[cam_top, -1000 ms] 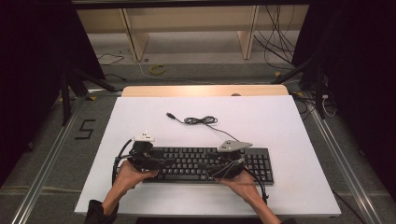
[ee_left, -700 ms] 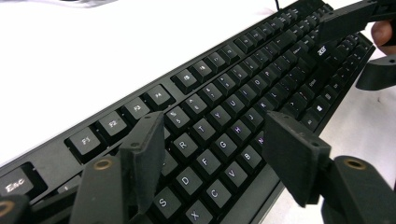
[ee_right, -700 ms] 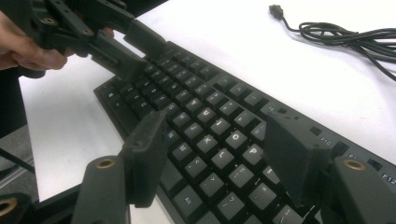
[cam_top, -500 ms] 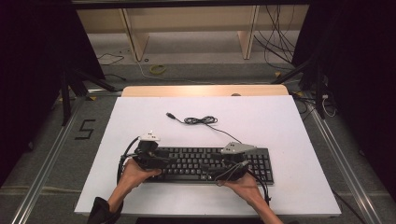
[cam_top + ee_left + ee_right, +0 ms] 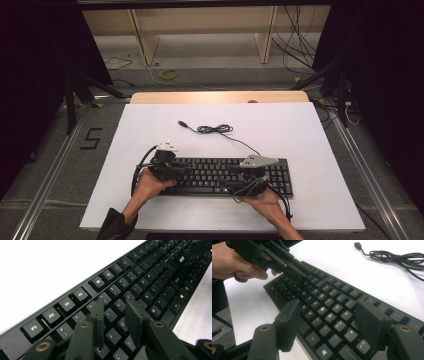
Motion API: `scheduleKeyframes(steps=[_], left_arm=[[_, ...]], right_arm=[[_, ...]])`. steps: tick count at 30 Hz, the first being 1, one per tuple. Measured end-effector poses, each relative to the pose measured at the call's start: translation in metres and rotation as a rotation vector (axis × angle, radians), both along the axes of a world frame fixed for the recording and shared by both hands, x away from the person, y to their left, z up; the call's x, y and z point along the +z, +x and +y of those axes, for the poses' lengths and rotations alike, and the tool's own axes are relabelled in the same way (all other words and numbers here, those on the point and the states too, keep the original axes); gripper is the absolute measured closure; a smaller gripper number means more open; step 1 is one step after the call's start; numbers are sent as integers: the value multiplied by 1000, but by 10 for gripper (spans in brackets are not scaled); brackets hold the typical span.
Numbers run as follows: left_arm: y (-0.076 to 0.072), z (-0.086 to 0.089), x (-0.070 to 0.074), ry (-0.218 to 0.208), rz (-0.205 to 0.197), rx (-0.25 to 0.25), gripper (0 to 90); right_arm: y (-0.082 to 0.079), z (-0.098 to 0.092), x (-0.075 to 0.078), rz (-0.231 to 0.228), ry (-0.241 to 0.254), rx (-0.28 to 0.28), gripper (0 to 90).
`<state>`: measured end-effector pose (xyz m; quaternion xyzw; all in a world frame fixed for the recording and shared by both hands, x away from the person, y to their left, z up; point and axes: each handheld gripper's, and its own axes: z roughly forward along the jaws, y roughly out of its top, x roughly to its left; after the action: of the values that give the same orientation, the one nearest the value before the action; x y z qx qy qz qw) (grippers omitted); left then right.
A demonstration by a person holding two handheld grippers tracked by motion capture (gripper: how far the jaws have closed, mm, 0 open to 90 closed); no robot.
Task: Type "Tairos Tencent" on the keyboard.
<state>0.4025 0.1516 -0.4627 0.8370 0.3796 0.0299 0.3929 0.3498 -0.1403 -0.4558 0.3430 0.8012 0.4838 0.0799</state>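
Observation:
A black keyboard [image 5: 215, 175] lies flat on the white table top [image 5: 300, 135], near the front edge. My left gripper [image 5: 186, 172] hovers low over its left half. Its jaws [image 5: 116, 312] have just been closing and stand a narrow gap apart above the T and G keys, with nothing pinched between them. My right gripper [image 5: 229, 182] is over the right half of the keyboard [image 5: 329, 302]. Its jaws [image 5: 329, 322] have been opening and stand wide apart above the letter keys, holding nothing. The left gripper [image 5: 299, 272] points across the keys toward it.
The keyboard's black cable [image 5: 215, 129] lies coiled on the white top behind it, ending in a loose USB plug [image 5: 182, 123]. A wooden strip [image 5: 220, 97] borders the far edge. Dark stands and cables are on the floor around the table.
Both hands have stayed over the keyboard with barely any shift. The keyboard and the cable lie where they were.

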Motion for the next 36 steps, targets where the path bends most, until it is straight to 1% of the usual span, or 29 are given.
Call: scheduleKeyframes(steps=[4, 8, 12, 16, 24, 28, 32, 33, 36], left_arm=[[1, -3, -3, 8, 9, -13, 771], [2, -5, -2, 15, 0, -17, 817], [3, -7, -4, 20, -2, -14, 853], [4, -7, -5, 28, -1, -23, 880], [5, -10, -6, 34, 5, -25, 889], [6, -11, -8, 46, 10, -33, 889], [6, -11, -9, 42, 19, -30, 890], [7, -11, -10, 50, 22, -25, 890], [7, -10, -12, 39, 21, -26, 892]], right_arm=[[-1, -2, -1, 4, -3, -3, 379], [-3, -4, 0, 2, -1, -3, 381], [-4, -5, -2, 6, -4, -3, 381], [-4, -6, -2, 7, -4, -5, 382], [-5, -6, -3, 8, -11, -2, 382], [-5, -7, -3, 6, -11, -2, 381], [-5, -7, -3, 6, -10, -1, 378], [-6, -7, -3, 7, -10, -2, 377], [-6, -7, -2, 7, -9, -3, 377]])
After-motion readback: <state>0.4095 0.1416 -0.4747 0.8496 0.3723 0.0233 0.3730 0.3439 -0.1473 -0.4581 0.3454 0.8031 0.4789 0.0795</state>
